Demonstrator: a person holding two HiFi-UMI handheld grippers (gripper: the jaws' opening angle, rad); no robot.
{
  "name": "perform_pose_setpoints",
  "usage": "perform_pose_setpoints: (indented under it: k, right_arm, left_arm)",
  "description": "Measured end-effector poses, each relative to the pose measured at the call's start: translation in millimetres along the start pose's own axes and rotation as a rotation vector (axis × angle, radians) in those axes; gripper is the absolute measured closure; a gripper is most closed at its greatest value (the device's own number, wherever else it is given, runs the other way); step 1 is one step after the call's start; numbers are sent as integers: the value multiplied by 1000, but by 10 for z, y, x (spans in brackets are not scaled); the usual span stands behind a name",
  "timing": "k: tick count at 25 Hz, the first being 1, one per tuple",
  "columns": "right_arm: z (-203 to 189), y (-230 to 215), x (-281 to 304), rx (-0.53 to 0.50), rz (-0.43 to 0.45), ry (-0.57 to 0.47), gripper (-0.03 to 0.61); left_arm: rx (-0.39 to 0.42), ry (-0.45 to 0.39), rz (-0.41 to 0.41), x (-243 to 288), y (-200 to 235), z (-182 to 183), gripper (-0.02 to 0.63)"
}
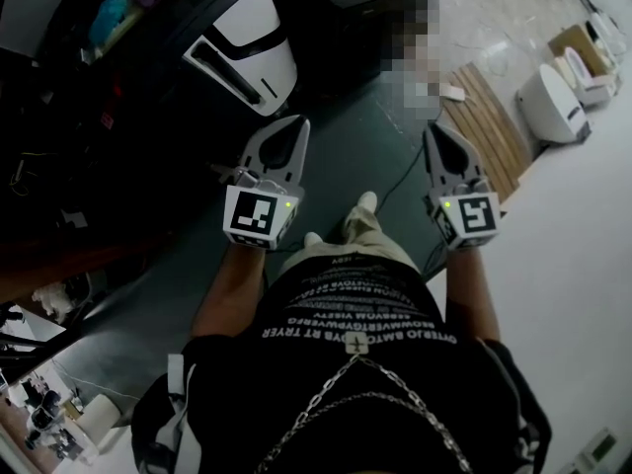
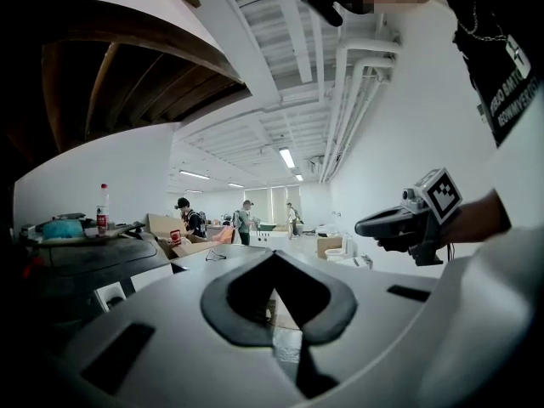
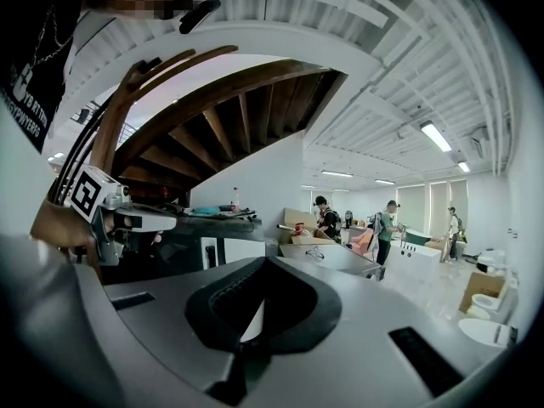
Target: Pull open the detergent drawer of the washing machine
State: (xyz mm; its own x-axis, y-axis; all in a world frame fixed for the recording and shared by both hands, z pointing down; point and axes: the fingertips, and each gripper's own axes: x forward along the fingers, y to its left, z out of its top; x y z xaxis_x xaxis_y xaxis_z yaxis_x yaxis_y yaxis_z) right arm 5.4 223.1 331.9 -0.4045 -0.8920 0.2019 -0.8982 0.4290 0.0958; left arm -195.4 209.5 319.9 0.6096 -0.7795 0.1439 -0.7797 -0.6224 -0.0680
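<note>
Two shut, empty grippers are held out: left gripper [image 1: 296,126], right gripper [image 1: 435,131]. No detergent drawer is made out; the white appliance [image 1: 252,42] ahead is perhaps the washing machine. Unless the jaws are opened, the drawer front would likely be knocked, not caught.

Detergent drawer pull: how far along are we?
Done: nothing visible.
In hand: left gripper and right gripper are both shut and empty, held in the air ahead of the person, apart from the white appliance.
Left: reach the machine, find the detergent drawer, which no view shows, then grip it and pull.
</note>
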Motion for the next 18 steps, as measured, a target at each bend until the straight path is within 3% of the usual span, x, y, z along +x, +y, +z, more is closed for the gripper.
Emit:
perform_pose_setpoints:
  k: [18]
  right_arm:
    - [4,-869,773,45,94,18,577]
  left_arm:
    - [-11,44,23,1172,215,80,620]
